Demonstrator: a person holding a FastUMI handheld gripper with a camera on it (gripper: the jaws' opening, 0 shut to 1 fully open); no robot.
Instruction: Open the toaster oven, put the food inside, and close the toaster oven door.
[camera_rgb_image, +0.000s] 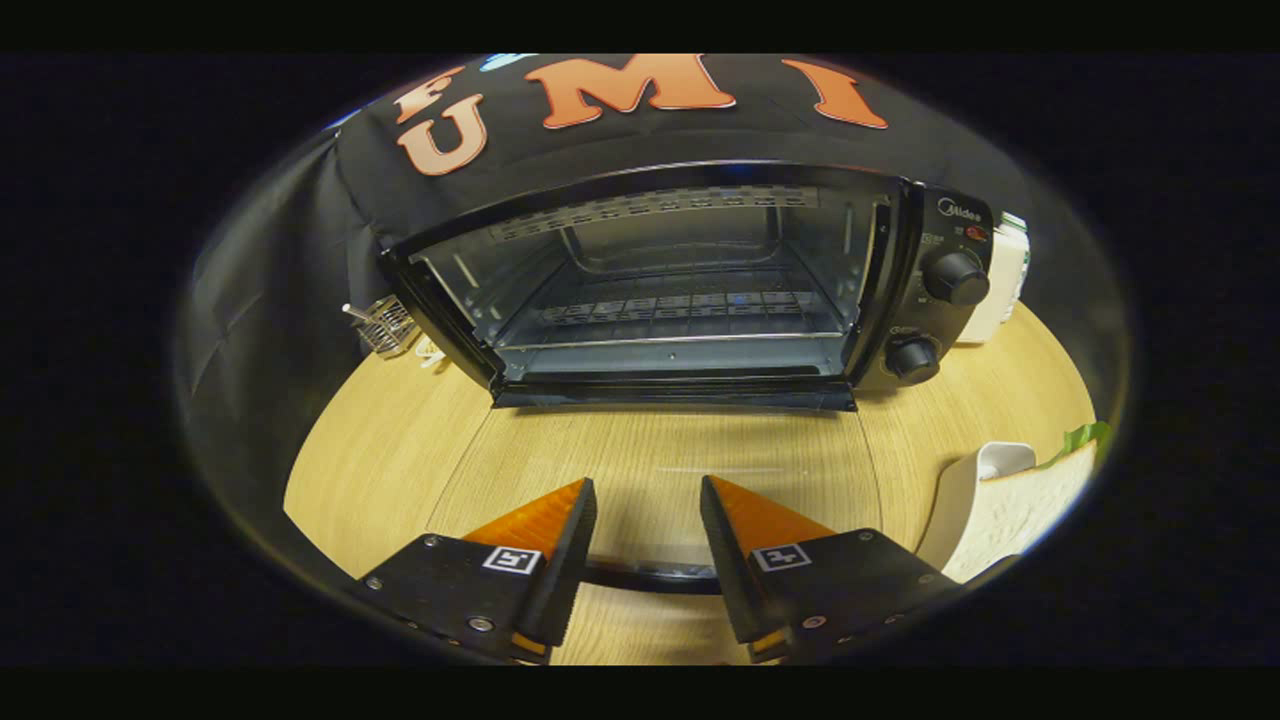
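tongs (648, 505) apart, empty | toaster oven (690, 285) beyond, door down | bread (1015, 510) right

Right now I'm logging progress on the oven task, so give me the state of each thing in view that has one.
toaster oven: open, door folded down flat, wire rack bare.
gripper: open, nothing between the fingers, over the table short of the door.
slice of bread: on a white holder beside the fingers, not yet picked up.
knobs: setting too small to tell.
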